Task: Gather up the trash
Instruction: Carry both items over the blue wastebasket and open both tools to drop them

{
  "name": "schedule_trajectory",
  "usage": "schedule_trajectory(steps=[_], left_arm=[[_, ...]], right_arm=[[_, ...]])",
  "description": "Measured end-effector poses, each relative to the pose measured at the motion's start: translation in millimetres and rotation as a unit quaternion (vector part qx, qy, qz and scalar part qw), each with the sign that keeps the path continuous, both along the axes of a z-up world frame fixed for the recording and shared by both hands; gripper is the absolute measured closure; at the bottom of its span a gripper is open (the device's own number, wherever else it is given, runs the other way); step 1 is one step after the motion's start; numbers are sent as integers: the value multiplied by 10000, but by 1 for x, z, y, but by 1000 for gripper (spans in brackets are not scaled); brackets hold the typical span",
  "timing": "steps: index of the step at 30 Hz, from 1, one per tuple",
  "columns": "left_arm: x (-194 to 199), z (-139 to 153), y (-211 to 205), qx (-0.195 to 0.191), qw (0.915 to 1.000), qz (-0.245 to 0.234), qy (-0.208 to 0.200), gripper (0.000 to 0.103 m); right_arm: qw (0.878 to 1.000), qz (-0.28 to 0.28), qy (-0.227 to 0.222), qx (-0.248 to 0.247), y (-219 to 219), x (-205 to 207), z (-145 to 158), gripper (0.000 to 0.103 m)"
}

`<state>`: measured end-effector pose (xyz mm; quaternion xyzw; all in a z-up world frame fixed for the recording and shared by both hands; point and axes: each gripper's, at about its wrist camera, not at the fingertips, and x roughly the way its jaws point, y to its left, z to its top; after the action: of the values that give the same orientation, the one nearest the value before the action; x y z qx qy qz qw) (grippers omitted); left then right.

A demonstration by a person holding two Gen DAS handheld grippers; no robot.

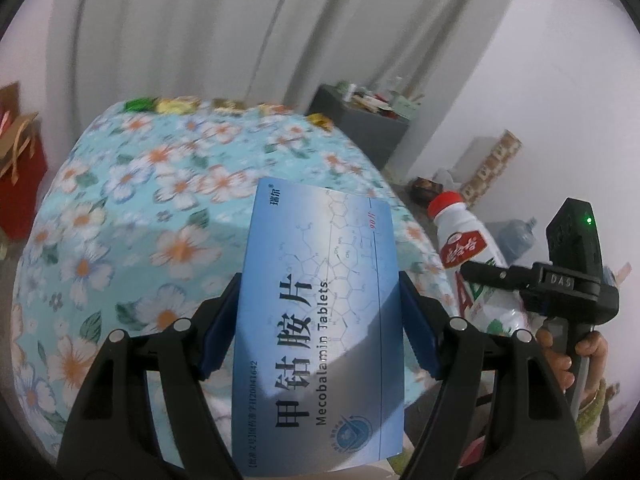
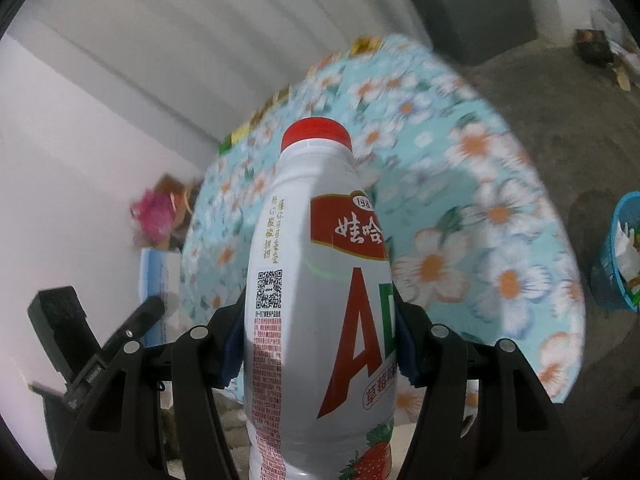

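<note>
My left gripper (image 1: 318,322) is shut on a blue medicine box (image 1: 320,312) printed "Mecobalamin Tablets", held upright above the flowered table (image 1: 132,208). My right gripper (image 2: 320,332) is shut on a white drink bottle (image 2: 316,280) with a red cap and a red label, lifted over the table's near edge. In the left wrist view that bottle (image 1: 468,248) and the right gripper's body (image 1: 560,280) appear at the right, with a person's hand (image 1: 576,352) on the handle. The left gripper's body (image 2: 80,328) and the box's edge (image 2: 158,280) show at the left of the right wrist view.
Small wrappers (image 1: 176,104) lie along the table's far edge. A blue basket (image 2: 620,252) holding trash stands on the floor at the right. A grey cabinet (image 1: 360,124) with clutter stands by the curtain. A red bag (image 1: 20,176) is at the left.
</note>
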<state>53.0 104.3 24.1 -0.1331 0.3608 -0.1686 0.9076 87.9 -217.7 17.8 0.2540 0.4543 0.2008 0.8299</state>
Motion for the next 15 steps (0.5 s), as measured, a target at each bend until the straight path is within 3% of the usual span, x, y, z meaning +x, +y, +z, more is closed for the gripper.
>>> schedule_trajectory(steps=[5, 8, 11, 15], left_arm=[[14, 22, -49, -27, 9974, -709, -141, 34], [27, 31, -90, 32, 9922, -1235, -173, 34], [43, 35, -147, 135, 9826, -1849, -81, 34], [66, 24, -241, 318, 9622, -2694, 225, 33]], right_arm=[[9959, -871, -260, -3, -70, -40, 18, 44], [9847, -1699, -373, -82, -131, -74, 24, 44], [9682, -2475, -340, -131, -185, -106, 16, 44], [9418, -3362, 46, 56, -251, -141, -25, 44]])
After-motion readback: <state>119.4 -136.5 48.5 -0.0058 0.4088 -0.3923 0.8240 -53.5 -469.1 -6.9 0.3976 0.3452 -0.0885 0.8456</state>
